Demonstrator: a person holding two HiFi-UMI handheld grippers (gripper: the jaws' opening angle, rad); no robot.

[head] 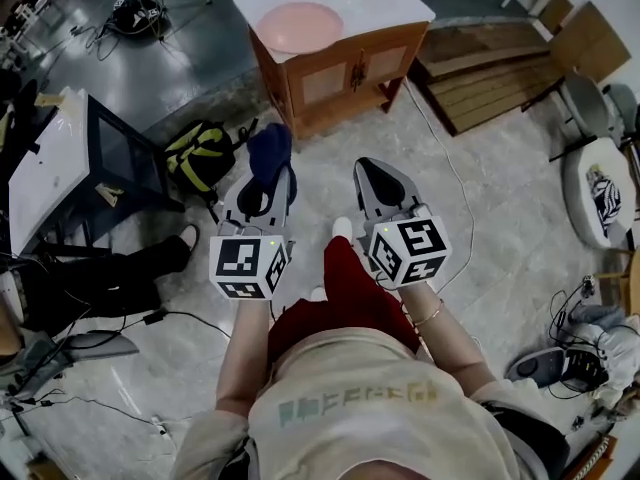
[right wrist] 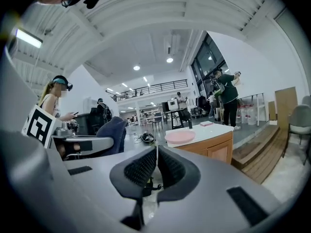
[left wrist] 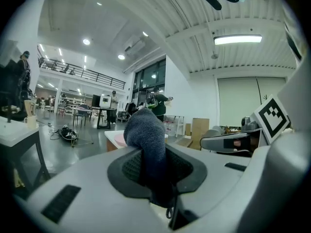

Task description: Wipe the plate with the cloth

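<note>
A pink plate (head: 299,26) lies on the white top of a wooden cabinet (head: 340,68) ahead of me; it also shows in the right gripper view as the plate (right wrist: 180,136). My left gripper (head: 266,182) is shut on a dark blue cloth (head: 269,153), which sticks up between its jaws as the cloth (left wrist: 146,135). My right gripper (head: 376,176) is shut with nothing between its jaws. Both grippers are held at waist height, well short of the cabinet.
A yellow-green and black backpack (head: 200,155) lies on the floor left of the cabinet. Wooden steps (head: 490,73) sit to the right, with chairs (head: 600,183) beyond. A dark table (head: 70,163) and cables stand at left. People stand in the hall behind.
</note>
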